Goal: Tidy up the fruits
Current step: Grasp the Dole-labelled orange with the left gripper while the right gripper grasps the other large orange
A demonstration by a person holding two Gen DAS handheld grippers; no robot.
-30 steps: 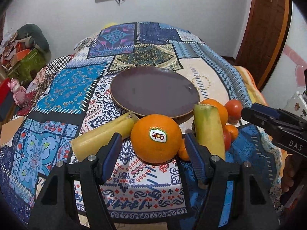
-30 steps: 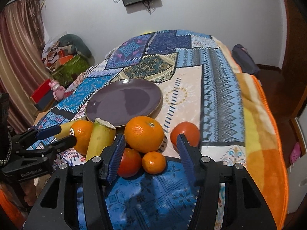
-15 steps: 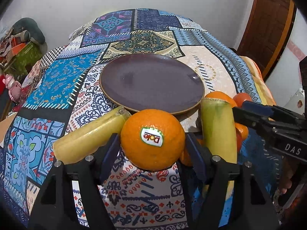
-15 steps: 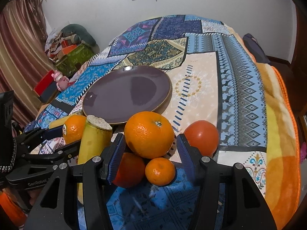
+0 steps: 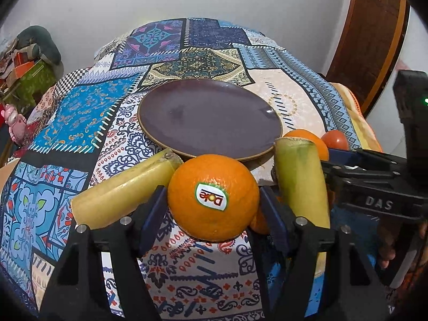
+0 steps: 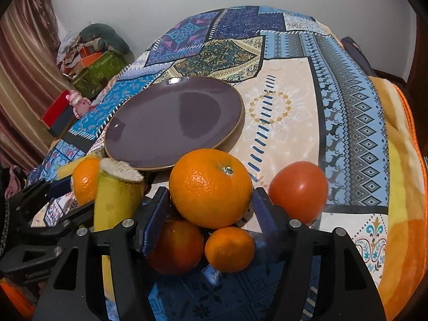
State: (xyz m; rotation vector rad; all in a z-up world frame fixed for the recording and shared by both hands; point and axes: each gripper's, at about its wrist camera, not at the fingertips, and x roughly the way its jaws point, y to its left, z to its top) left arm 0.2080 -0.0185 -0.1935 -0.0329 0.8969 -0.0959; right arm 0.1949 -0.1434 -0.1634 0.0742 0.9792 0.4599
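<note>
Nearest us, our left claw (image 5: 212,214) spreads wide around a stickered orange (image 5: 213,197), pads close beside it. Our right claw (image 6: 210,214) likewise brackets a second orange (image 6: 210,188), not clearly gripping. Just beyond, an empty purple plate (image 5: 210,119) sits on the patterned bed (image 5: 80,112).

Both grippers have closed in on their fruit: the left gripper (image 5: 212,211) now brackets the stickered orange (image 5: 213,197), the right gripper (image 6: 211,208) a plain orange (image 6: 210,188) (jaws once short of both).
</note>
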